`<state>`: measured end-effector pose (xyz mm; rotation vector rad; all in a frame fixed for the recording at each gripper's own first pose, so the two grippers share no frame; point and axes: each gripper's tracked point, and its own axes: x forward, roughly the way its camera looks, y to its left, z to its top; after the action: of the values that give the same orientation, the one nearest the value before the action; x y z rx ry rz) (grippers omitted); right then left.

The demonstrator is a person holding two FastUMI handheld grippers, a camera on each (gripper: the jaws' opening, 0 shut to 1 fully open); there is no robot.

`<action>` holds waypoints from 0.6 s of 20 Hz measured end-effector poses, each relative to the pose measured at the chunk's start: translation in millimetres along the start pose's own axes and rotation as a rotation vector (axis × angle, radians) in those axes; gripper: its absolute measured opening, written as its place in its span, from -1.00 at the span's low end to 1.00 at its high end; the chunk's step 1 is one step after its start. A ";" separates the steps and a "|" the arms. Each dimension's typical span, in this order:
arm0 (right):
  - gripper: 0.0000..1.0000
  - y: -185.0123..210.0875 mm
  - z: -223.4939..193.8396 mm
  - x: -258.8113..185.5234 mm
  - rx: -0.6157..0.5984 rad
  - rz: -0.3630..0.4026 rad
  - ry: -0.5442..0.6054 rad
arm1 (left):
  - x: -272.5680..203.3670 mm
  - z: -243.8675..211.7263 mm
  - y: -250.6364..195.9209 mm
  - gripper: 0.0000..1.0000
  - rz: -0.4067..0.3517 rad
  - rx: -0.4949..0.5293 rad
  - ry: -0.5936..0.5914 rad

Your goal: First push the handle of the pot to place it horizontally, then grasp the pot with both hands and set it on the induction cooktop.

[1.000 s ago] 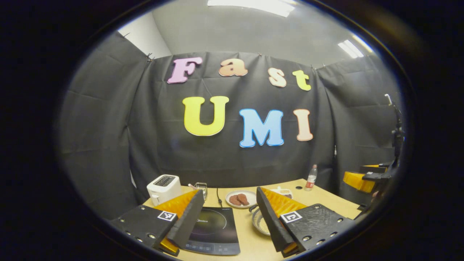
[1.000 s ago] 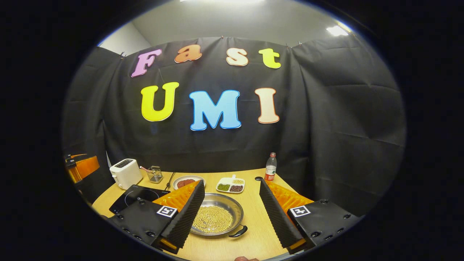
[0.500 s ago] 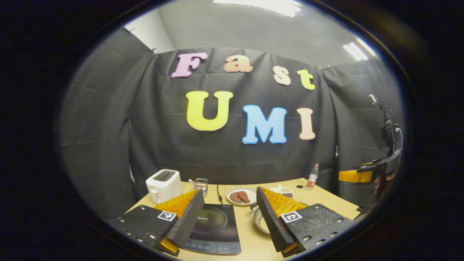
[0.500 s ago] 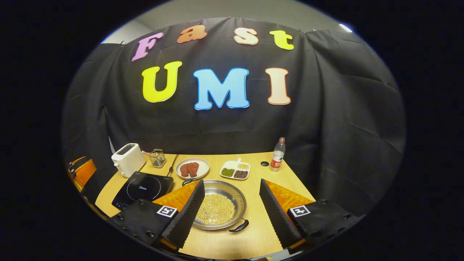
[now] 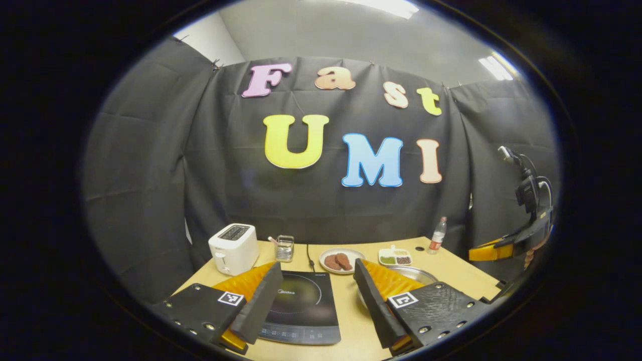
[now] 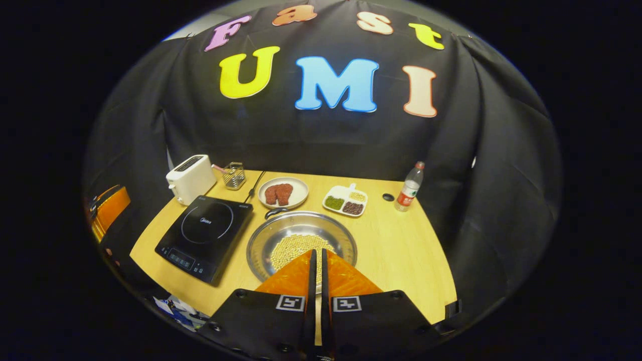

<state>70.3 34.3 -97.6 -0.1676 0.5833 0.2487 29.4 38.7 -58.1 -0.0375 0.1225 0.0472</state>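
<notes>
The tabletop [image 6: 396, 245] was pale yellow wood. The cooktop [image 6: 203, 235] was glossy black with a thin pale ring on its top. The pot [image 6: 301, 243] was shiny silver with black handles and held yellowish beans. The toaster [image 6: 190, 178] was white. A white plate [image 6: 296, 198] carried two reddish-brown patties [image 6: 279, 193]. A white divided dish [image 6: 345, 200] held green, dark brown and pale yellow portions. The clear bottle [image 6: 410, 180] had a red cap and a red label.
</notes>
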 end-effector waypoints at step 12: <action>-0.96 6.1 -101.0 43.8 -0.147 0.276 0.306 | 33.3 -8.1 -43.2 0.77 0.087 -0.013 0.079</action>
<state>51.2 25.4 -205.8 -0.2704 0.8938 0.5404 63.5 -3.2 -68.7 -0.0471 0.2032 0.1339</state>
